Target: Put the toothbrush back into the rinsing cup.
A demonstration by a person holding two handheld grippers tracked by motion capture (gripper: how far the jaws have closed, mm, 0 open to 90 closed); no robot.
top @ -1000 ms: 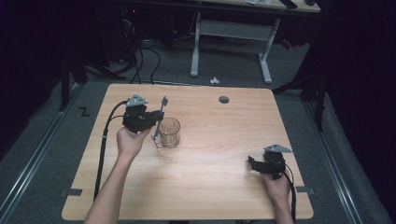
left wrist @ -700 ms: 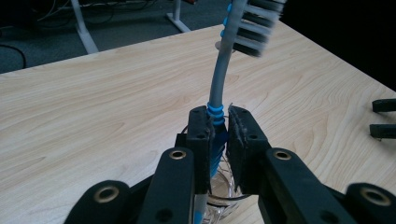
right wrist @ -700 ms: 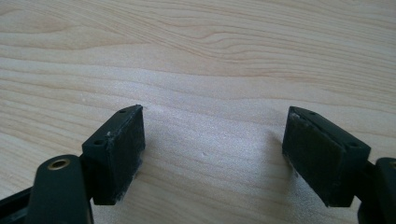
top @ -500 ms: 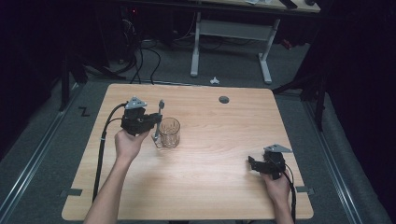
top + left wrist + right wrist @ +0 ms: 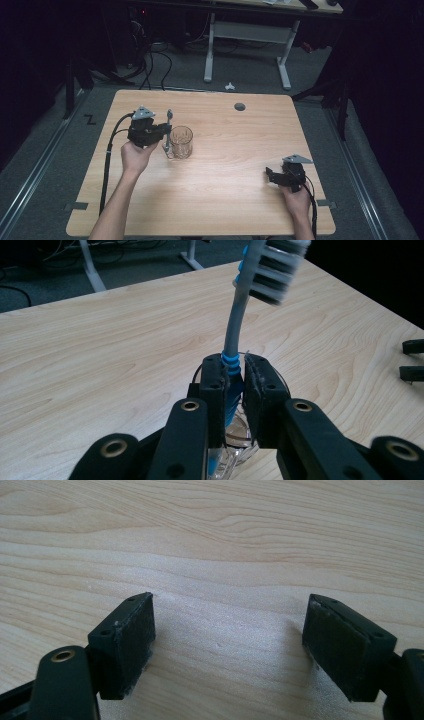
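The toothbrush (image 5: 235, 340) has a slim grey neck that bends slightly, blue ribbed grip bands lower down, and a head of grey and white bristles. The left gripper (image 5: 234, 385) pinches it at the blue bands, its two black pads pressed against either side of the handle. The brush stands nearly upright, its head rising above and beyond the jaws and its lower end reaching down past them toward the glass (image 5: 180, 142), a clear ribbed tumbler standing just beside this gripper on the wooden table (image 5: 235, 200).

In the left gripper view the bristle head is blurred and cut off by the top edge, and the jaws cover most of the glass, so whether the brush's foot rests inside it or just against it cannot be told. In the high view the toothbrush is a thin sliver between gripper and glass.

The right gripper (image 5: 227, 645) sits well apart from the brush, its jaws spread wide over bare wood with nothing between them.
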